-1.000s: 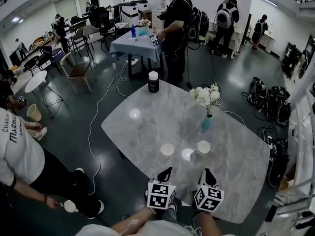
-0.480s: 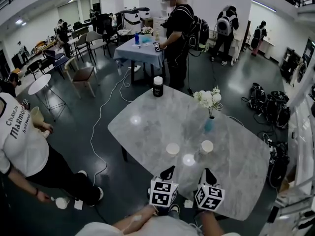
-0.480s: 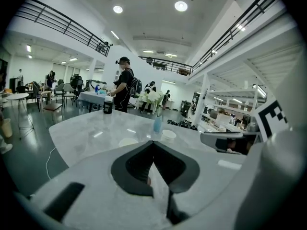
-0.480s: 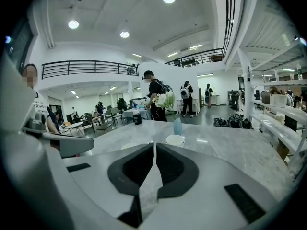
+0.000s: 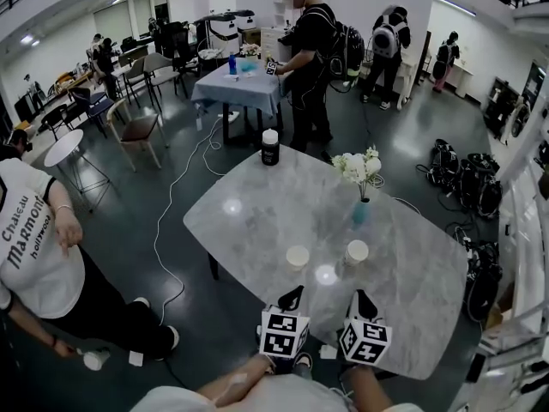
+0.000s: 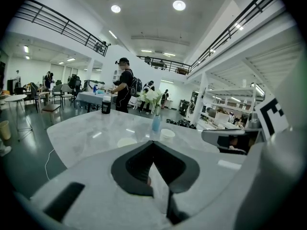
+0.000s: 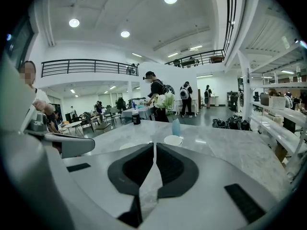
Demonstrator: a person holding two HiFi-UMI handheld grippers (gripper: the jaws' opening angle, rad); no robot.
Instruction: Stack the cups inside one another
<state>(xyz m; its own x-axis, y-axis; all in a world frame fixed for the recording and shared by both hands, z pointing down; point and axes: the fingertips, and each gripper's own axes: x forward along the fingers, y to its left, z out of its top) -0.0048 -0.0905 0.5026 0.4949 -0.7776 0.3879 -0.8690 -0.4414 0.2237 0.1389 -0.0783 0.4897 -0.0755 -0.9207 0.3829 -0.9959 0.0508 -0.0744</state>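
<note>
Two white paper cups stand upright and apart on the grey marble table (image 5: 257, 213), the left cup (image 5: 298, 257) a little nearer than the right cup (image 5: 357, 251). My left gripper (image 5: 292, 297) hovers just short of the left cup, shut with nothing in it. My right gripper (image 5: 364, 299) hovers short of the right cup, also shut and empty. In the left gripper view the jaws (image 6: 153, 142) meet at their tips, with the left cup (image 6: 127, 142) and right cup (image 6: 167, 133) beyond. In the right gripper view the shut jaws (image 7: 154, 144) point just left of the right cup (image 7: 173, 140).
A blue vase (image 5: 361, 211) with white flowers stands behind the right cup. A black bottle (image 5: 269, 147) with a white cap sits at the table's far edge. A person (image 5: 34, 247) stands at the left, others beyond the table. A cable (image 5: 167, 204) runs across the floor.
Both grippers have crept slightly up and toward the cups, then held still. The cups have not moved. The person at the left has stepped further into view.
</note>
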